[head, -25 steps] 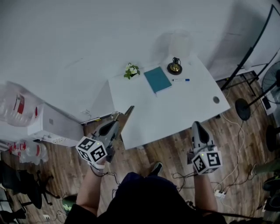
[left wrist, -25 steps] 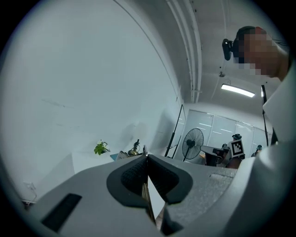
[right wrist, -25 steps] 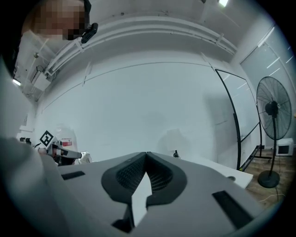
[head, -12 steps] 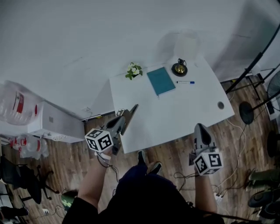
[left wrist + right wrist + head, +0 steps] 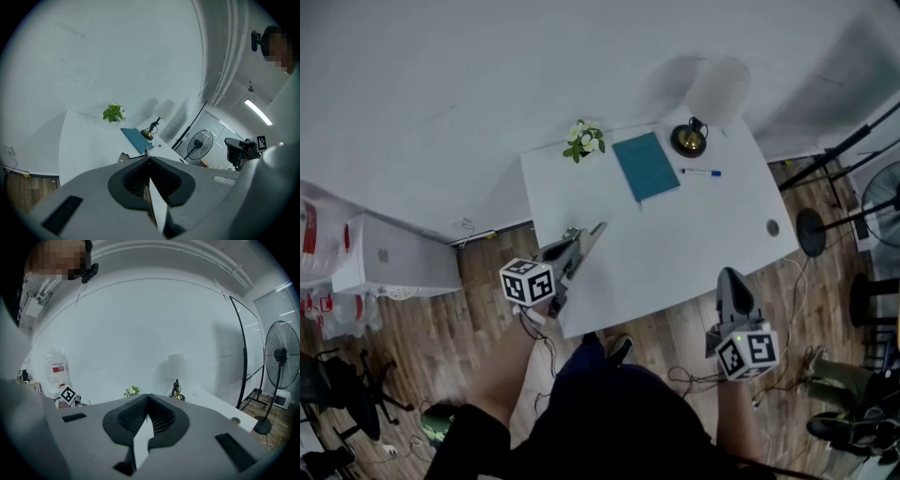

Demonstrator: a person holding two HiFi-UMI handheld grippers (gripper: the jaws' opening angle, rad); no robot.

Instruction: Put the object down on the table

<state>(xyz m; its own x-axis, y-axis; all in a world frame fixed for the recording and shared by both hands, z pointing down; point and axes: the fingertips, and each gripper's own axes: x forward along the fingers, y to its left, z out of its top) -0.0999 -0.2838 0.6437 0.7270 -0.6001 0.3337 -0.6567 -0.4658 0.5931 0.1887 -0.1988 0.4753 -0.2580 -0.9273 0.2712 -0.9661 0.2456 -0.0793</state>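
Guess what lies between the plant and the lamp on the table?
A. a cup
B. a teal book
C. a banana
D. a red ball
B: the book lies flat on the table, with the plant on one side of it and the lamp on the other.

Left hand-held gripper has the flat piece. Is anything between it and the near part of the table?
Nothing visible. The left hand-held gripper holds the flat piece by the table's bare near-left edge. The teal notebook, plant, lamp and pen sit at the far side.
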